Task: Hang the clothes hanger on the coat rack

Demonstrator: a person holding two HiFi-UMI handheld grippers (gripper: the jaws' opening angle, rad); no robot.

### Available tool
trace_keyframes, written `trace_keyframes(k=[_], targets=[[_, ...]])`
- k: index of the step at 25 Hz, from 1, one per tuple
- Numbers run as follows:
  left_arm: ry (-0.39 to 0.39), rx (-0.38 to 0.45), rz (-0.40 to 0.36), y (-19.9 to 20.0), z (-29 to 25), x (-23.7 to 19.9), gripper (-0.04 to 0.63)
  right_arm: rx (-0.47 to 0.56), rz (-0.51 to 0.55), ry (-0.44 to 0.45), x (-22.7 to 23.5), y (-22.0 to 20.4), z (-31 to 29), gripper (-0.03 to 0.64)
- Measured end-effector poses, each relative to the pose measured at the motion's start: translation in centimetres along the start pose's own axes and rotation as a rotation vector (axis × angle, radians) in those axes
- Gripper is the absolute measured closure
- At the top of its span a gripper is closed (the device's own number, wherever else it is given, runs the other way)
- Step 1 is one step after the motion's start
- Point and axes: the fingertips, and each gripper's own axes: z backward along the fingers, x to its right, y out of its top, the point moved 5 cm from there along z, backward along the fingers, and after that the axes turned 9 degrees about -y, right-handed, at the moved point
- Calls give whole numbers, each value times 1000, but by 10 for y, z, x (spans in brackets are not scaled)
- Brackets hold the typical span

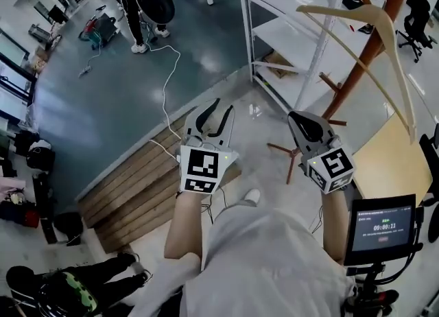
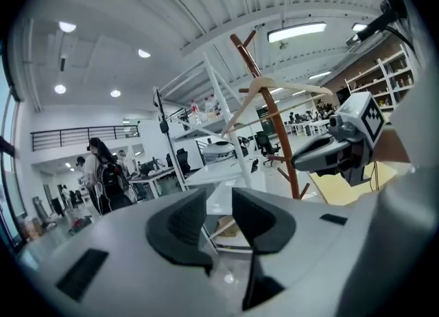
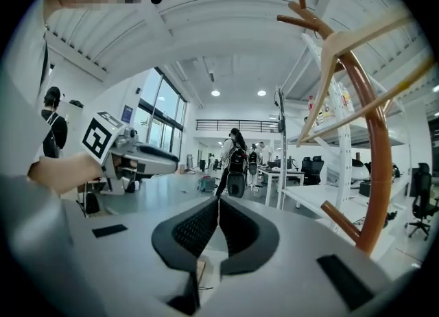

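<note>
A pale wooden clothes hanger hangs at the top of the brown wooden coat rack, up at the right in the head view. Both grippers sit below and to the left of it, apart from it. My left gripper is open with nothing between its jaws. My right gripper is shut and empty, nearer the rack's feet. In the left gripper view the hanger rests on the rack pole, with the left gripper in front. The right gripper view shows hanger, rack and right gripper.
White metal shelving stands just left of the rack. A wooden pallet lies on the floor at the left, with a white cable running past it. A small screen on a stand is at the lower right. A person with a backpack stands far back.
</note>
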Motion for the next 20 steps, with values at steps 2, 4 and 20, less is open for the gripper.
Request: trace_keyframes(k=[2,4,20], targets=[[-25,-25,39,-16,-6,11,472,-5,10,0,-2,-2,0,604],[-35,-36,62,-26,-9,18,479,-9,11,-1,-6,-1,0,604],[-131,-61,115,-44,-38,56,589,-25,-11,-61,15,-21,15,604]])
